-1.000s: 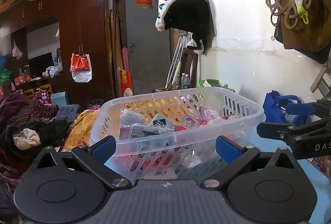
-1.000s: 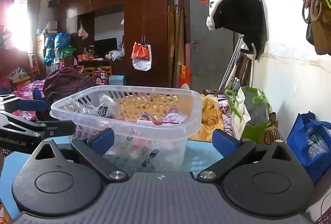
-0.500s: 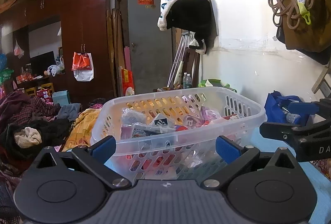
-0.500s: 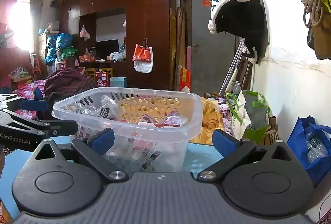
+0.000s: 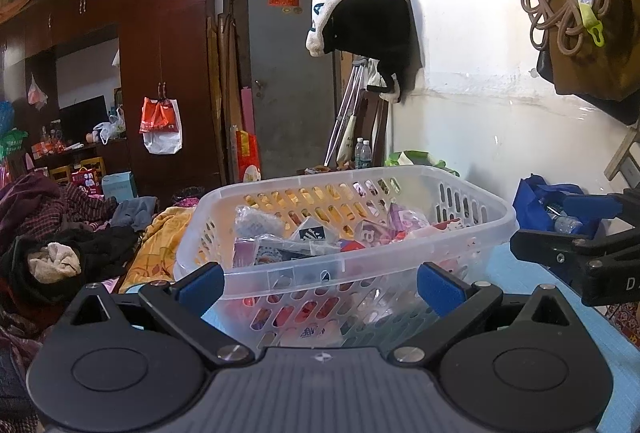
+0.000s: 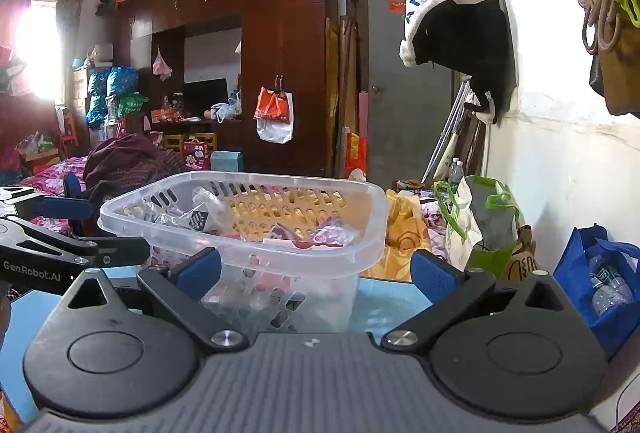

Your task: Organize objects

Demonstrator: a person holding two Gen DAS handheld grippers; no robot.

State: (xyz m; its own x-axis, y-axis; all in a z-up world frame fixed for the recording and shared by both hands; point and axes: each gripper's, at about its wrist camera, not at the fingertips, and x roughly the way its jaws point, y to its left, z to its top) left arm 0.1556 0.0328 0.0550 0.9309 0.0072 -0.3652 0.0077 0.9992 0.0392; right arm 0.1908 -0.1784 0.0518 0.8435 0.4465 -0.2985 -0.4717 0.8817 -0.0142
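Observation:
A clear perforated plastic basket (image 5: pixel 472 209) (image 6: pixel 360 225) stands on a light blue tabletop (image 5: pixel 624 349) (image 6: pixel 384 301), holding several small packets (image 5: pixel 304 237) (image 6: pixel 304 233). My left gripper (image 5: pixel 320 283) is open just in front of the basket's near wall, nothing between its blue pads. My right gripper (image 6: pixel 314 271) is open too, facing the basket's right end, empty. Each gripper shows in the other's view: the right one's fingers (image 5: pixel 576 249) beside the basket's right side, the left one's fingers (image 6: pixel 72 253) at its left.
A white wall (image 5: pixel 480 113) runs close on the right with hanging clothes (image 5: pixel 360 9) and ropes (image 5: pixel 560 13). A blue bag (image 6: pixel 600 273) and a green bag (image 6: pixel 488 225) sit beyond the table. Heaped clothes (image 5: pixel 60 245) lie left; a dark wardrobe (image 6: pixel 280 53) stands behind.
Both grippers have drifted slightly; the basket sits a touch lower and nearer in the views. Nothing was grasped or released.

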